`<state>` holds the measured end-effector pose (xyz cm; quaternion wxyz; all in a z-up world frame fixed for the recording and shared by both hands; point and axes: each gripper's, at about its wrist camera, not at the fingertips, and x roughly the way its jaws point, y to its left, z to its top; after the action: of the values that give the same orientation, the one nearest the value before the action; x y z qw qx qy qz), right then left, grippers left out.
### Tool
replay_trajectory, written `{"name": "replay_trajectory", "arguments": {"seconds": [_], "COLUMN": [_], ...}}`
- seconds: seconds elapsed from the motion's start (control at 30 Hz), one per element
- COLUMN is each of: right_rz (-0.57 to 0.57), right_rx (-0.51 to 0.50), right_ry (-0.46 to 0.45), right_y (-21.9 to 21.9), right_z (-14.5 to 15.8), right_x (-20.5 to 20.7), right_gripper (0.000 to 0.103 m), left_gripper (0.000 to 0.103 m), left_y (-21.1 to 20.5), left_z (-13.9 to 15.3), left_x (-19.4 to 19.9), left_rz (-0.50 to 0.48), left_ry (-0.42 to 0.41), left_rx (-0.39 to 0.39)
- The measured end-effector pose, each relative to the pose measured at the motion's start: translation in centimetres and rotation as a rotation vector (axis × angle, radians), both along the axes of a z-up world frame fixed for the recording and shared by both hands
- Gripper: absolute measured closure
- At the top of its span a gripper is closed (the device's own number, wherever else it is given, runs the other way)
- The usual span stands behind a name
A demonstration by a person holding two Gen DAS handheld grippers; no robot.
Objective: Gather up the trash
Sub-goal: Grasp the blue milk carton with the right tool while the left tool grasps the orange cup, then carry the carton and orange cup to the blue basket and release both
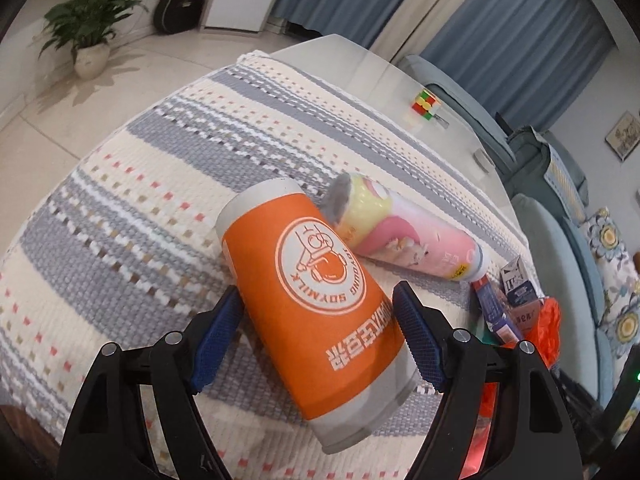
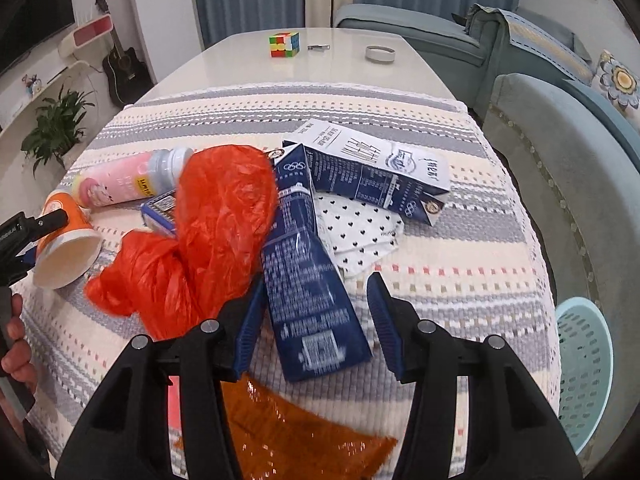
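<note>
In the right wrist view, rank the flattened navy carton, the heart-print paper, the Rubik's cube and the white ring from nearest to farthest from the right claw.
1. Flattened navy carton: lies between the fingers of the right claw.
2. Heart-print paper: just beyond, slightly right, partly under the cartons.
3 and 4. Rubik's cube, far left of centre, and white ring, far right, both on the bare tabletop; too close to call.

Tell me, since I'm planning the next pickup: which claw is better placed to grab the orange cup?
Left. The left claw already straddles the orange cup, open, pads beside its walls. The right claw is over a blue carton.
</note>
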<state>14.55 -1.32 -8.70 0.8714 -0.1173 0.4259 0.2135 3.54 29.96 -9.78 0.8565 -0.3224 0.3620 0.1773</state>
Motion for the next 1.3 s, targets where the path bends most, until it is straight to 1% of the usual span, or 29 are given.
{"name": "replay_trajectory", "arguments": {"seconds": [0.1,0.2,0.23,0.27,0.3,0.33,0.4,0.47,0.6,0.8,0.97,1.1,1.2,1.3], "right_rz": [0.000,-0.006,-0.004,-0.001,0.002,0.008,0.009,0.005,-0.016,-0.075,-0.140,-0.203,-0.246,-0.311], "right_rx": [-0.009,-0.019,-0.018,-0.016,-0.015,-0.011,-0.008,0.015,0.039,0.108,0.152,0.161,0.178,0.206], "right_ry": [0.008,0.023,0.029,0.026,0.016,0.004,-0.013,-0.032,-0.088,-0.169,-0.235,-0.297,-0.313,-0.324], "right_y": [0.5,0.8,0.9,0.9,0.9,0.9,0.7,0.2,-1.1,-5.3,-9.8,-14.0,-17.1,-21.3], "right_z": [-0.4,-0.9,-1.1,-1.1,-1.0,-0.9,-0.5,0.3,2.4,6.7,10.0,12.0,12.6,13.1], "right_x": [0.6,1.0,1.0,0.9,0.7,0.4,-0.1,-0.6,-1.9,-3.6,-4.7,-5.9,-6.4,-6.8], "right_gripper": [0.055,0.055,0.062,0.066,0.067,0.070,0.070,0.070,0.070,0.070,0.070,0.070,0.070,0.070], "left_gripper": [0.029,0.030,0.031,0.032,0.033,0.036,0.048,0.055,0.060,0.061,0.061,0.061,0.061,0.060], "left_y": [-0.3,-0.6,-0.8,-0.8,-0.9,-1.0,-1.5,-2.2,-3.5,-7.5,-12.8,-17.5,-21.1,-25.4], "left_z": [-0.1,-0.4,-0.5,-0.5,-0.4,-0.3,0.1,0.7,2.2,6.6,11.1,13.2,14.1,14.6], "left_x": [0.6,0.9,1.0,0.9,0.8,0.6,0.2,-0.3,-0.9,-1.7,-1.1,0.4,1.6,2.8], "left_rz": [-0.011,-0.022,-0.024,-0.022,-0.021,-0.024,-0.041,-0.073,-0.132,-0.237,-0.352,-0.447,-0.507,-0.581], "left_ry": [0.004,0.009,0.007,0.002,-0.003,-0.010,-0.028,-0.051,-0.097,-0.193,-0.274,-0.308,-0.318,-0.329], "left_rx": [0.016,0.009,0.011,0.015,0.020,0.029,0.051,0.074,0.091,0.146,0.192,0.193,0.214,0.230]}}
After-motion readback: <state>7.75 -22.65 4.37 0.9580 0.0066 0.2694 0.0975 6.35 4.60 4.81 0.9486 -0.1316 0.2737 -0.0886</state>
